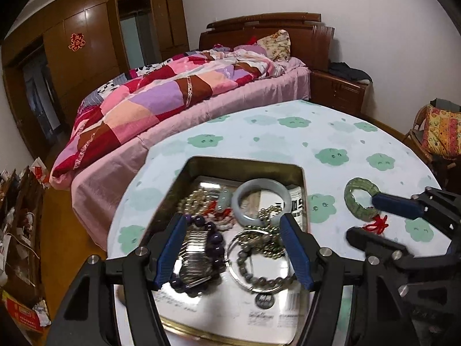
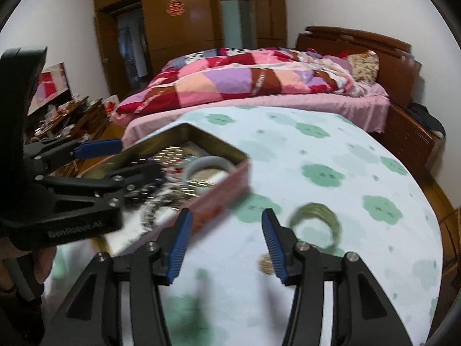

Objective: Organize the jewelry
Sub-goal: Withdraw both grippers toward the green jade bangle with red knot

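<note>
The open metal tin [image 1: 184,173] sits on the desk [image 1: 288,141], its long axis running near to far, heaped with bracelets and a pale bangle [image 1: 260,199]. The left gripper [image 1: 233,248] hangs over it, fingers spread and empty. Right of the tin, the green bangle [image 1: 353,199] lies flat on the desk beside the right gripper [image 2: 226,242], whose fingers are released, empty.

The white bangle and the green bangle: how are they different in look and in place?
1. The white bangle is smooth and pale; the green bangle is green and looks ribbed or segmented.
2. The white bangle lies inside the tin among other jewelry; the green bangle lies on the tablecloth, outside the tin.
3. A red cord lies at the green bangle; the white bangle shows none of its own.

Both are closed rings lying flat.
</note>
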The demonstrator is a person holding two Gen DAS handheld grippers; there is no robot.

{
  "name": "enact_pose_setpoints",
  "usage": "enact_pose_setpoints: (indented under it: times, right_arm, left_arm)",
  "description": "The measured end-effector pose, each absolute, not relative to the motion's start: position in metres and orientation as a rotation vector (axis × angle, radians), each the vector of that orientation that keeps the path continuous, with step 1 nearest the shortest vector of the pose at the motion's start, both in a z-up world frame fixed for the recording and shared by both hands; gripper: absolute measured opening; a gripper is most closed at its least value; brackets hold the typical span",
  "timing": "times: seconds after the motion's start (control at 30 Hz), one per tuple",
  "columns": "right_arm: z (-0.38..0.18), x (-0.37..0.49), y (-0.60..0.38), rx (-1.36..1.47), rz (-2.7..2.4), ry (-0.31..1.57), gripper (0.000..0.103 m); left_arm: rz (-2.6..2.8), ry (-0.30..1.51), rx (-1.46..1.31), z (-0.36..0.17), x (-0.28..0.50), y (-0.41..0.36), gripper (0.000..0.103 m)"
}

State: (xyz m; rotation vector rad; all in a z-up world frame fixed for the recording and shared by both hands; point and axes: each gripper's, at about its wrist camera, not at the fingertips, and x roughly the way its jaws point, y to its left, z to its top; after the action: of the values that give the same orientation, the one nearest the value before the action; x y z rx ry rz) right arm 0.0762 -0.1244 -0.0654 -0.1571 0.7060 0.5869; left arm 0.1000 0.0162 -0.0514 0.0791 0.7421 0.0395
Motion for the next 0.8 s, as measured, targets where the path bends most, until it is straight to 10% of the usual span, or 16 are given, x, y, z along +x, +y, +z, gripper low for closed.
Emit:
enact_pose_setpoints:
  times: [0.7, 0.8]
  right_arm:
    - [-0.098, 0.135, -0.166, -0.161, 0.427, 0.883, 0.067]
    - [-0.102, 0.140, -0.169, -0.156, 0.419, 0.917, 0.049]
  left_arm:
    - [0.005, 0.782, 0.123, -0.062, 0.123, -0.014, 0.067]
    - [0.001, 0.783, 0.121, -0.062, 0.123, -0.016, 0.067]
